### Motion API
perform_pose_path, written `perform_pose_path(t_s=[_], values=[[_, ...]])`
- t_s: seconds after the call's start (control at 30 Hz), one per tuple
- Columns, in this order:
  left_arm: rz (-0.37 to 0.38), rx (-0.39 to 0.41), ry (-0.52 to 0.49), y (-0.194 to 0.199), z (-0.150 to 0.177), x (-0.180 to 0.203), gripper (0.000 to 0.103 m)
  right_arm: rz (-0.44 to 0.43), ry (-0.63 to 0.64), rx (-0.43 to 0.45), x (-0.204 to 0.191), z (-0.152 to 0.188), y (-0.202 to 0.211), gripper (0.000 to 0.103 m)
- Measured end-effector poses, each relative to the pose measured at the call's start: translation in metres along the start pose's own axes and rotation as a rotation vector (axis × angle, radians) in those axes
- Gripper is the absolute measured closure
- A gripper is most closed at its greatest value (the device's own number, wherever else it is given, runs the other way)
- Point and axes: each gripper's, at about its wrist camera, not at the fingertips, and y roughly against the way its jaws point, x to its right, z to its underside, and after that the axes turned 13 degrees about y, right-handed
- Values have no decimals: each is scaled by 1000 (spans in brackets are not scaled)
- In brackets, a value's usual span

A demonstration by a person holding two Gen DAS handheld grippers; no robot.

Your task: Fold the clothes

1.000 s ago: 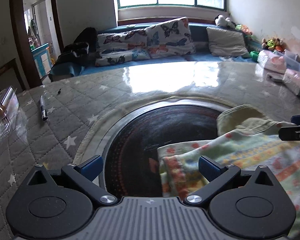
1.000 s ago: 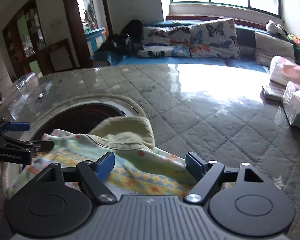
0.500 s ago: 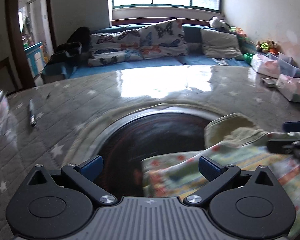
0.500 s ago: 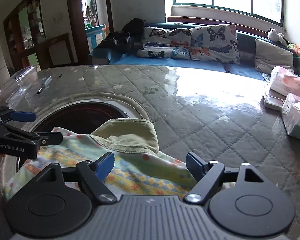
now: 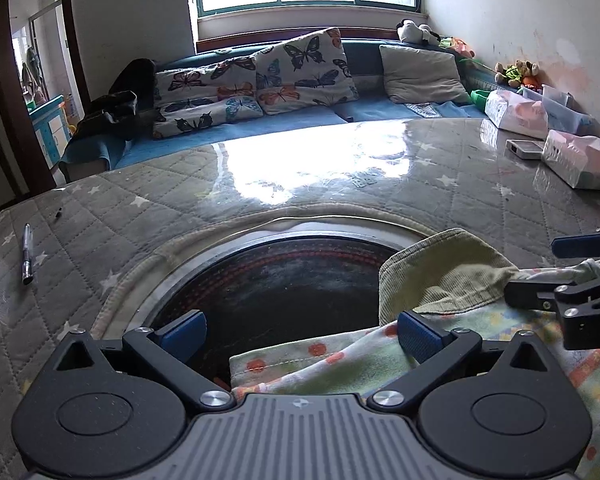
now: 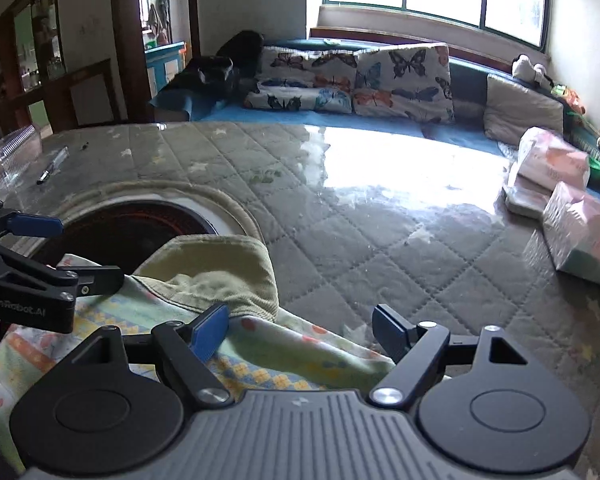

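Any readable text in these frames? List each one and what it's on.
"GenRobot.AI": on the side of the left gripper, seen from the right wrist view.
"DA": partial letters, cut by the frame edge, on the right gripper in the left wrist view.
Print on the tissue packs: too blurred to read.

Words on the black grippers

In the right wrist view, pale letters reading "GenRobot.AI" stood on the side of the black left gripper (image 6: 56, 248) at the left edge. In the left wrist view, only the pale letters "DA" showed on the black right gripper (image 5: 572, 264) at the right edge; the rest was cut off. Nothing else could be read.
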Motion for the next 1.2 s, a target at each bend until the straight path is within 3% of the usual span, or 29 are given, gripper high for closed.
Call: perform_pose_path(t_s=[0.3, 0.73, 1.0, 1.2], values=[[-11, 17, 18, 27, 6, -8, 0, -92, 97, 56, -36, 10, 46, 17], [-39, 15, 152, 74, 31, -60, 0, -278, 353, 77, -133, 25, 84, 20], [-26, -1, 274, 95, 46, -92, 0, -340, 498, 72, -186, 22, 75, 40], [36, -34, 377, 103, 51, -106, 0, -351, 592, 73, -209, 18, 63, 56]])
